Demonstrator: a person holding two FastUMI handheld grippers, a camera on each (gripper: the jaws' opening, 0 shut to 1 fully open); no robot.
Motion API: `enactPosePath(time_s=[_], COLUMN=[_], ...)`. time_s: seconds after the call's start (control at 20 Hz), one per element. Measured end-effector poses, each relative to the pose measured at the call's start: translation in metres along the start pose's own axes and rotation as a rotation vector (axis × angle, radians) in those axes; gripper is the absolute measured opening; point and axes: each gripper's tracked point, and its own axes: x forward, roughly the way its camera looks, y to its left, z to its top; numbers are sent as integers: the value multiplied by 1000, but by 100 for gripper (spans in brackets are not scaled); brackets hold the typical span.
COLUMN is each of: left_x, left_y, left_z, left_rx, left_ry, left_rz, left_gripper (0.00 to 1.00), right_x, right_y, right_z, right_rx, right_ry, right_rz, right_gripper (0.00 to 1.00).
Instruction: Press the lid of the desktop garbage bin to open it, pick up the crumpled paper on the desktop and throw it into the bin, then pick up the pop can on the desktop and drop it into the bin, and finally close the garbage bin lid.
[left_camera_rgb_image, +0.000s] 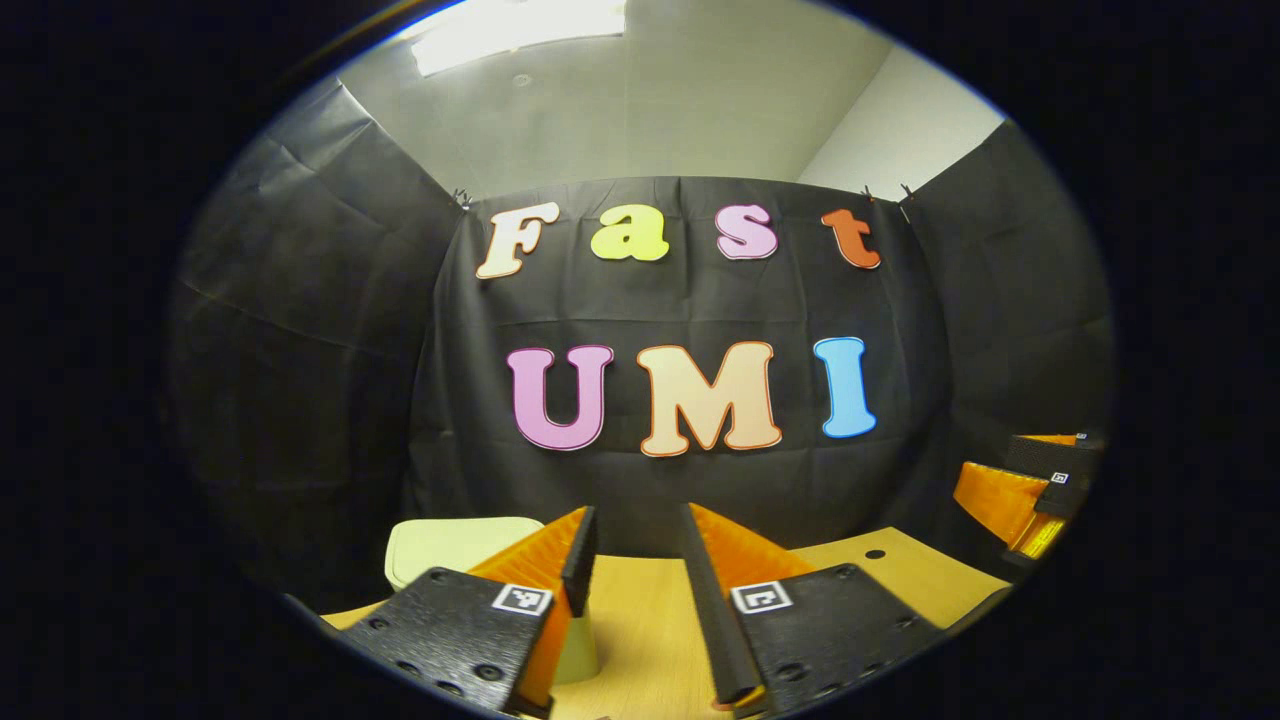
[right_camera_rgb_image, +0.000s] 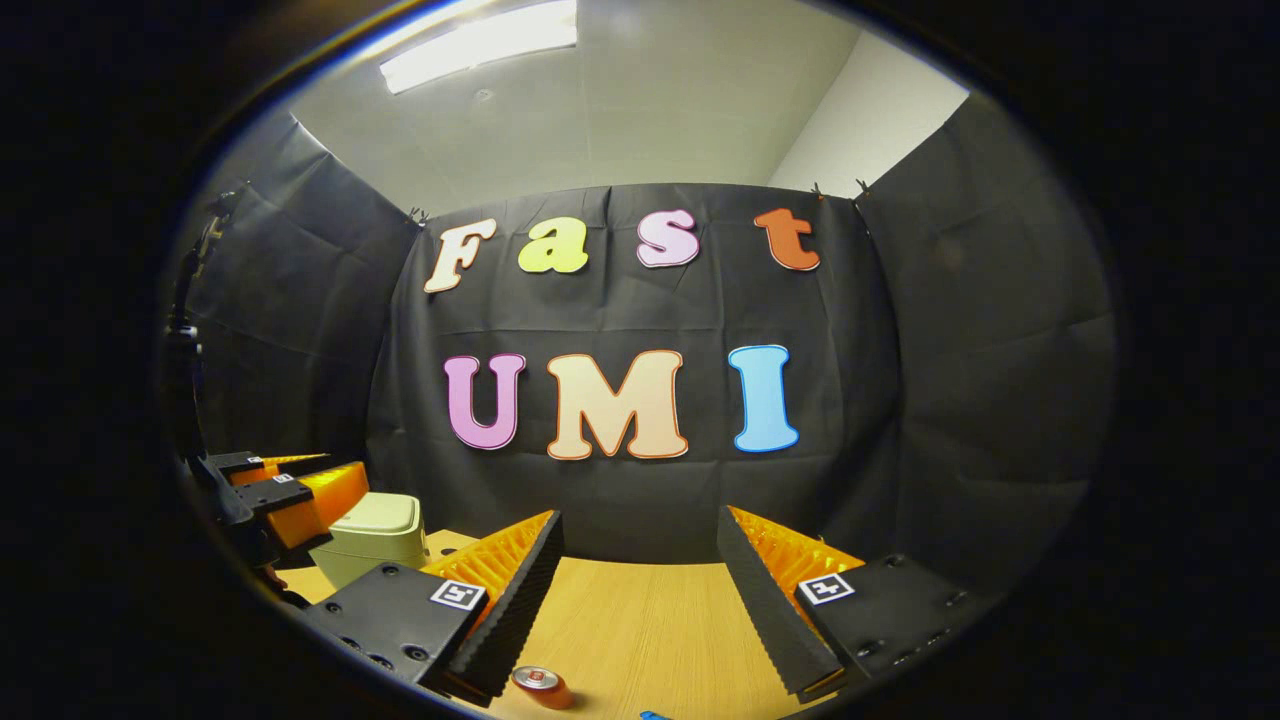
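In the left gripper view, the left hand-held gripper (left_camera_rgb_image: 640, 540) hangs with fingers apart and empty, the garbage bin (left_camera_rgb_image: 455, 545) just behind its left finger, lid down; I'd bring one fingertip squarely onto the lid and press straight down. In the right gripper view, the right hand-held gripper (right_camera_rgb_image: 640, 560) is also spread and empty above the tabletop (right_camera_rgb_image: 640, 620), the pop can (right_camera_rgb_image: 542, 687) lying on its side near its left fingertip.

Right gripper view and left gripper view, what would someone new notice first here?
The open right tongs rise from the bottom of the right gripper view over a wooden table. A can lies on its side near the bottom edge. A pale bin, lid down, stands far left beside the left tongs.
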Motion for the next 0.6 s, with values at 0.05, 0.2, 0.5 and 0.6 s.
enactPosePath(time_s=[0.05,0.2,0.5,0.6], left_x=[0,2,10,16], left_y=[4,20,58,66], left_z=[0,-2,-7,-6], left_rx=[7,10,39,34], left_ry=[-1,3,10,7], left_rz=[15,67,147,149], left_gripper=[44,14,0,0], right_x=[-1,1,3,2], right_y=[0,2,6,7], right_z=[-2,-6,-14,-18], right_rx=[0,4,9,7], right_ry=[4,16,34,46], right_rz=[1,5,1,-3], right_gripper=[97,97,97,97])
